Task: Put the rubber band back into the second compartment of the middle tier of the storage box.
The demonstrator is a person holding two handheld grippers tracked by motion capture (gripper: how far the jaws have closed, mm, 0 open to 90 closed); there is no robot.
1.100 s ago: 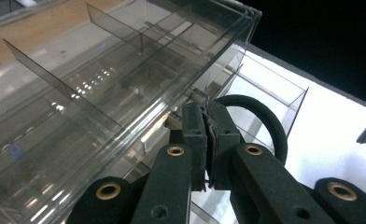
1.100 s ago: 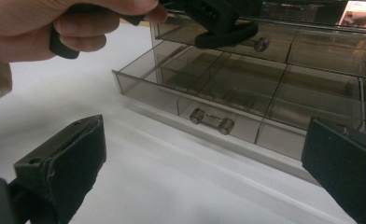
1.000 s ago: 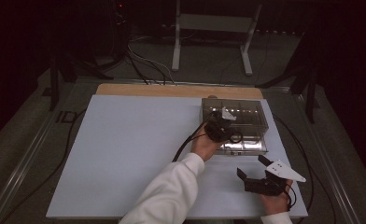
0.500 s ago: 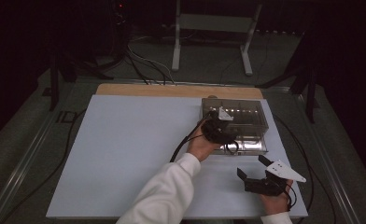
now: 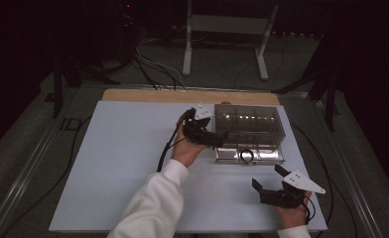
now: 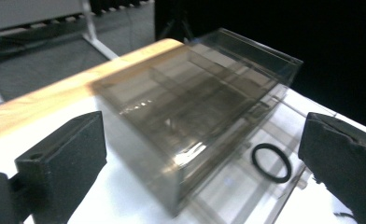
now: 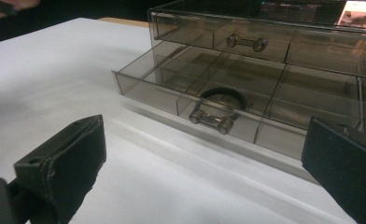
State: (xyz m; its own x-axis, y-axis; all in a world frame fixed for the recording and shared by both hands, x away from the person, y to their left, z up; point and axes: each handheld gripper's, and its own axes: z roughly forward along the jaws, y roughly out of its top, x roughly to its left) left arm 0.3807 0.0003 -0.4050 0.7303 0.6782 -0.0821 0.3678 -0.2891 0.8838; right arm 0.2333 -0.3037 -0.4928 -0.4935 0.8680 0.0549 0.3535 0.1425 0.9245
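A smoky clear drawer box (image 5: 249,124) stands at the table's far right. Its bottom drawer (image 5: 272,155) is pulled out, and a black ring (image 5: 246,155) lies in it. In the left gripper view the ring (image 6: 270,162) rests in the drawer past the box (image 6: 190,112). My left gripper (image 5: 217,134) hovers just left of the box; its jaws have just been opening and stand wide with nothing between them. My right gripper (image 5: 269,177) rests open near the front right edge, facing the drawer's handle (image 7: 212,120) and the ring (image 7: 223,100).
The white table top (image 5: 128,163) stretches left of the box, with a wooden strip (image 5: 182,95) along its far edge. Black cables (image 5: 165,151) trail from the left gripper. A metal stand (image 5: 227,34) rises behind the table.
My left gripper has pulled back leftward from over the open drawer and its jaws have spread. The right gripper has stayed put.
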